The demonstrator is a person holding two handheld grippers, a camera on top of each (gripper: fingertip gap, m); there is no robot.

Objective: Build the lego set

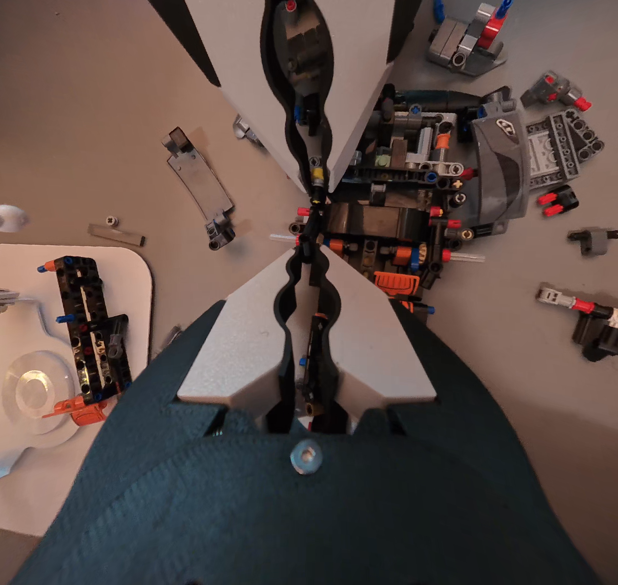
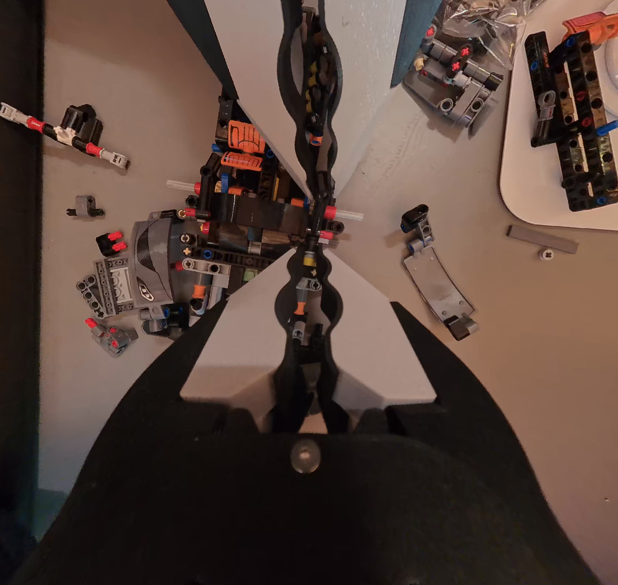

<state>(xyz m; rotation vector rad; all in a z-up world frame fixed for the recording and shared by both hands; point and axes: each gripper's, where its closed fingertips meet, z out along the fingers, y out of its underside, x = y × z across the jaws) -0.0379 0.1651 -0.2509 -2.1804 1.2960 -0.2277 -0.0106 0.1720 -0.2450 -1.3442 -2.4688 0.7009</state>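
Observation:
The lego model (image 1: 378, 221), a black, grey and orange technic chassis, lies on the table; it also shows in the right wrist view (image 2: 254, 214). My left gripper (image 1: 309, 251) comes in from the bottom of its view and is shut on a thin black beam at the model's end. My right gripper (image 1: 317, 187) faces it from the top, shut on the same end near a yellow and grey axle piece. In the right wrist view my right gripper (image 2: 309, 251) is at the bottom and my left gripper (image 2: 317, 194) at the top, their tips almost touching.
A black frame subassembly (image 1: 90, 328) lies on a white tray (image 1: 133, 268). A curved grey panel (image 1: 200, 177), a grey tile (image 1: 117, 233), a grey block assembly (image 1: 465, 44), an axle assembly (image 1: 588, 321) and small connectors lie around. A plastic bag (image 2: 485, 7) is at the back. Left and right tips are no more than a few centimetres apart.

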